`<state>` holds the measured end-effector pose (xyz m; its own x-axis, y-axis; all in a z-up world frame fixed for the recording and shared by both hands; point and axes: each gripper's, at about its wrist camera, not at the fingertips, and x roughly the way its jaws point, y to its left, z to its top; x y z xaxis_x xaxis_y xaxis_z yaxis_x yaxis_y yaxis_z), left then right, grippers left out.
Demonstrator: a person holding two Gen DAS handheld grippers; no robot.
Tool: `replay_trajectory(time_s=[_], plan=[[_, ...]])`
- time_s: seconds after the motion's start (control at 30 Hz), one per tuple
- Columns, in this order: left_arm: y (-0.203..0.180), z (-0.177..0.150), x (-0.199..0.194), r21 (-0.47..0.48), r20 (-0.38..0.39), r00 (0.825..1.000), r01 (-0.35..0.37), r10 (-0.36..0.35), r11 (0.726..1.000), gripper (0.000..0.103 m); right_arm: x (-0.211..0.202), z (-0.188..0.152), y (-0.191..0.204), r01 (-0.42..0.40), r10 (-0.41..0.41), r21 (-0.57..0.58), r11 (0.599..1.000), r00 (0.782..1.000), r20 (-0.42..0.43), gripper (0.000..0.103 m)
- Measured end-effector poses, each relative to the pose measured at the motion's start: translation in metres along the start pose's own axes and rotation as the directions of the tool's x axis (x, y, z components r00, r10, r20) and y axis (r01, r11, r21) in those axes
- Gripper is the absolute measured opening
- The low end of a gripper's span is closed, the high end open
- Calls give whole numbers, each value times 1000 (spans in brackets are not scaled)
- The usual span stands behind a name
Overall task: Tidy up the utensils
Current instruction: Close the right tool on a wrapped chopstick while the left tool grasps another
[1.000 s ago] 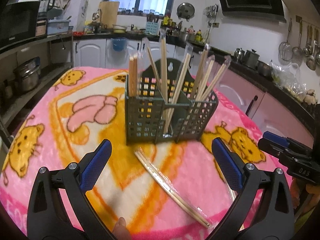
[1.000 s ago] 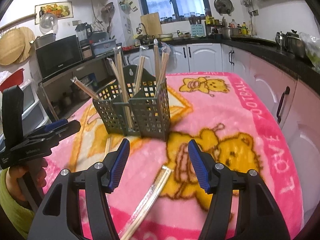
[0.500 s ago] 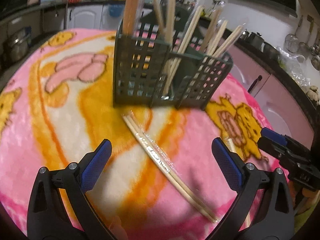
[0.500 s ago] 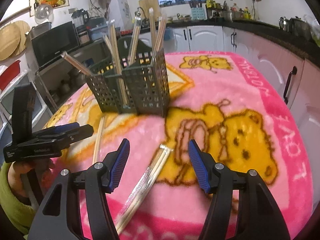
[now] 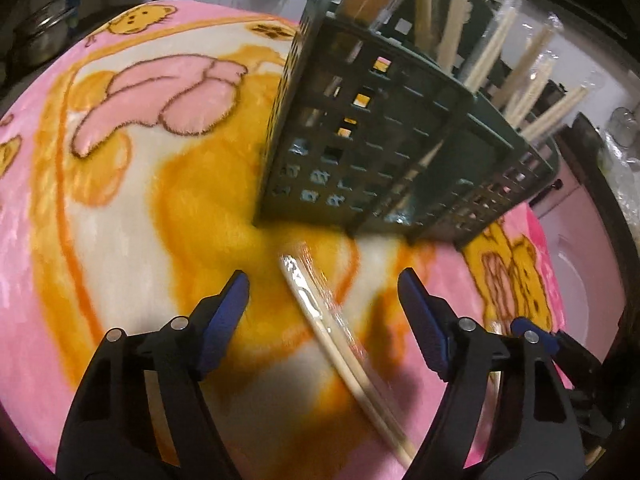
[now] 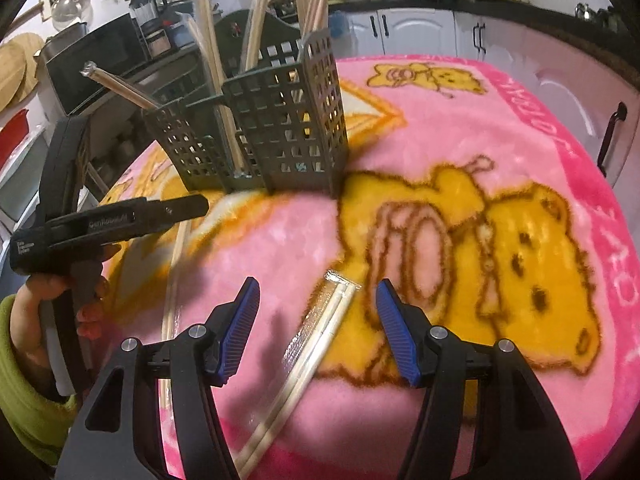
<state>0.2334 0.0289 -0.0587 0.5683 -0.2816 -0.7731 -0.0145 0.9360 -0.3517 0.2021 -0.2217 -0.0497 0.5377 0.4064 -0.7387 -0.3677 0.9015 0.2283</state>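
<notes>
Straddling one plastic-wrapped pair of wooden chopsticks each on the pink blanket, at 6 o'clock from the dark green lattice holder, we keep our left gripper, jaws just narrowing yet empty, and our half-open, empty right gripper squarely across the wrappers before pinching.

From the left wrist we look steeply down along the fingers, close to the green basket. From the right wrist we look down from farther right and farther back. Both views share the basket, the pink blanket and the left gripper.
</notes>
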Motion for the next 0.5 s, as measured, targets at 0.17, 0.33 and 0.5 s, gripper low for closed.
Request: replay_trajectory(time_s=[0.17, 0.33, 0.5], plan=[[-9, 5, 7, 32, 11, 997, -71, 71, 997, 66, 12, -2, -3, 11, -11, 20, 1000, 1000, -22, 32], [-14, 5, 11, 51, 40, 992, -120, 119, 991, 59, 13, -4, -3, 41, -41, 15, 999, 999, -12, 16], [-4, 7, 11, 14, 71, 986, -154, 153, 988, 26, 4, -2, 0, 33, -34, 28, 999, 999, 33, 11]])
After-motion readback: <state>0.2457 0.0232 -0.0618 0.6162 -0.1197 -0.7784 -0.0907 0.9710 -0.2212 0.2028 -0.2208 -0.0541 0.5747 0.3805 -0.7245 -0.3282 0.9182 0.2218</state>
